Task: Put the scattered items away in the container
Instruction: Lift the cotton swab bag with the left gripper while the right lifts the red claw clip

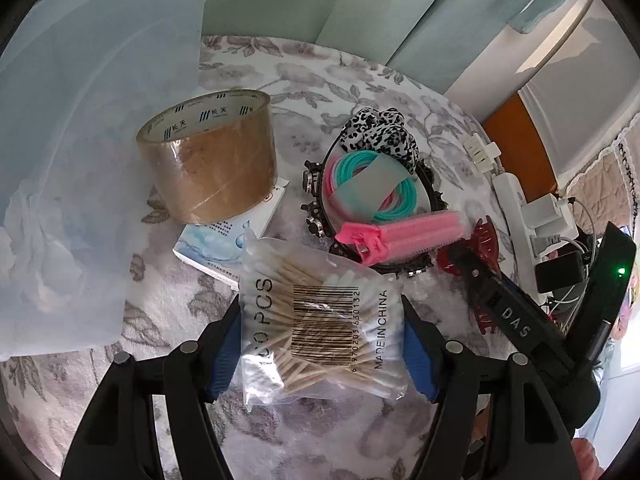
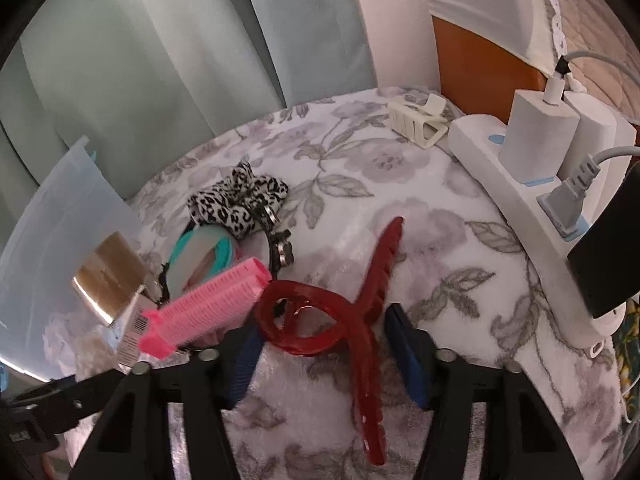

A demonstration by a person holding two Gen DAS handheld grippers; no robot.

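In the left wrist view my left gripper [image 1: 322,344] is open with a clear bag of cotton swabs [image 1: 320,320] lying between its fingers on the flowered cloth. A roll of brown tape [image 1: 212,156] stands beyond it on a small blue-white box [image 1: 212,240], beside the translucent container [image 1: 80,160]. In the right wrist view my right gripper [image 2: 324,352] is open around a red hair claw [image 2: 344,320] lying on the cloth. A pink hair roller [image 2: 208,304], teal and pink bands [image 2: 208,252] and a leopard scrunchie [image 2: 240,200] lie to its left.
A white power strip [image 2: 520,208] with chargers and cables runs along the right edge. A cream hair claw [image 2: 416,120] lies at the far side. A black ornate tray [image 1: 320,216] holds the bands. Curtains hang behind the table.
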